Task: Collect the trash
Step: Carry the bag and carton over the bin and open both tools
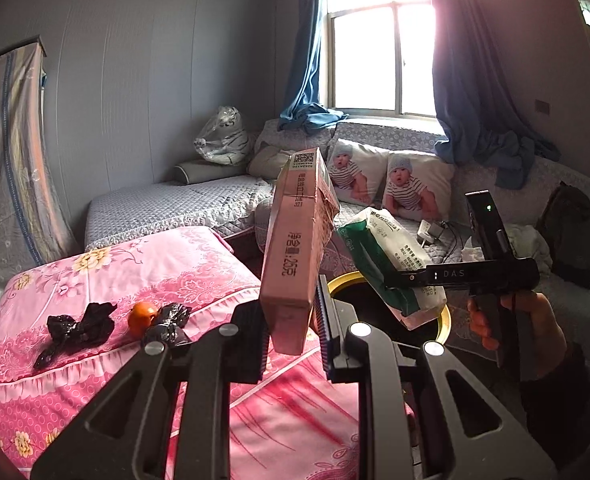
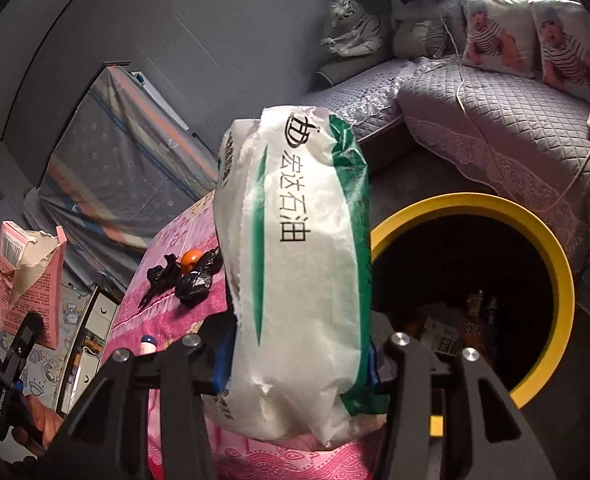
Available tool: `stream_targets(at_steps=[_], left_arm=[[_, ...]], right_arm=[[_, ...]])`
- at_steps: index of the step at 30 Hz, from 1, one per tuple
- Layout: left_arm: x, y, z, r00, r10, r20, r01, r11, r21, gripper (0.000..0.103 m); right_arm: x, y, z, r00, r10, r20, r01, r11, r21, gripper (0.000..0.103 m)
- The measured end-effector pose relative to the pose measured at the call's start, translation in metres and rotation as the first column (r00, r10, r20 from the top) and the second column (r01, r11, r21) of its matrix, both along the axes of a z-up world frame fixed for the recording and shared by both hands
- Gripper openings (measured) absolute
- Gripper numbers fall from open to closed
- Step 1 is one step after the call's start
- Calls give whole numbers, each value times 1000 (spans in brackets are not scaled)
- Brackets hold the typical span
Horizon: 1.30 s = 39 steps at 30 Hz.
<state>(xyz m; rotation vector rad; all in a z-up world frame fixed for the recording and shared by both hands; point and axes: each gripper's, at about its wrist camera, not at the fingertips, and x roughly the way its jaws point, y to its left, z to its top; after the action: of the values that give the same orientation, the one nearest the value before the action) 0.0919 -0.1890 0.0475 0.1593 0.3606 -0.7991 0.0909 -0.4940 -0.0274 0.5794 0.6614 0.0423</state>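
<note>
A grey quilted corner sofa [image 1: 167,204] is seen along the far walls, with two cushions printed with a baby's picture [image 1: 391,184] propped against its back below a window hung with blue curtains [image 1: 471,92]. A plush tiger wrapped in clear plastic [image 1: 223,136] is set in the sofa's corner. Nearer, a surface is covered by a pink floral cloth [image 1: 143,268]. Beside it on the floor a round bin with a yellow rim [image 2: 551,248] is placed; mixed rubbish is visible in its dark interior.

A white and green plastic pack printed with Chinese characters [image 2: 295,264] is clamped between the pads of the right gripper [image 2: 299,364], its jaws set fairly wide around the pack's bulk. The pack is held upright, next to the bin's opening and above the edge of the pink cloth.

A torn pink cardboard box [image 1: 295,248] is gripped by its lower end in the left gripper [image 1: 291,340], the jaws drawn narrow on it. The box is held tilted above the pink cloth, close to the bin.

On the cloth, two crumpled black plastic bags [image 1: 79,328] are left lying, with a small orange fruit [image 1: 142,317] between them, touching the right-hand bag.
</note>
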Motion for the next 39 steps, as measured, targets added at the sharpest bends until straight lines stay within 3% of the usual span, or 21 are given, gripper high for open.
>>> stream_targets(at_steps=[11, 15, 19, 27, 32, 35, 39], left_arm=[[0, -48, -7, 997, -71, -12, 71, 997, 27, 19], [6, -67, -10, 997, -81, -20, 82, 996, 37, 19], [22, -94, -18, 996, -82, -37, 85, 995, 59, 19], [62, -150, -47, 988, -59, -141, 77, 989, 125, 19], [84, -168, -61, 974, -49, -221, 77, 990, 120, 19], [95, -177, -66, 967, -47, -249, 74, 992, 103, 19], [103, -187, -72, 962, -37, -271, 66, 993, 98, 19]], right_arm=[[1, -43, -36, 982, -177, -61, 172, 982, -83, 47], [4, -51, -48, 976, -200, -81, 193, 978, -84, 47], [10, -52, -55, 962, -250, -112, 234, 962, -142, 48], [20, -60, -74, 944, -275, -184, 252, 958, -137, 49], [21, -67, -81, 939, -282, -199, 260, 957, -129, 52], [21, -72, -81, 939, -288, -189, 270, 956, -115, 57], [18, -77, -78, 935, -310, -175, 291, 949, -122, 72]])
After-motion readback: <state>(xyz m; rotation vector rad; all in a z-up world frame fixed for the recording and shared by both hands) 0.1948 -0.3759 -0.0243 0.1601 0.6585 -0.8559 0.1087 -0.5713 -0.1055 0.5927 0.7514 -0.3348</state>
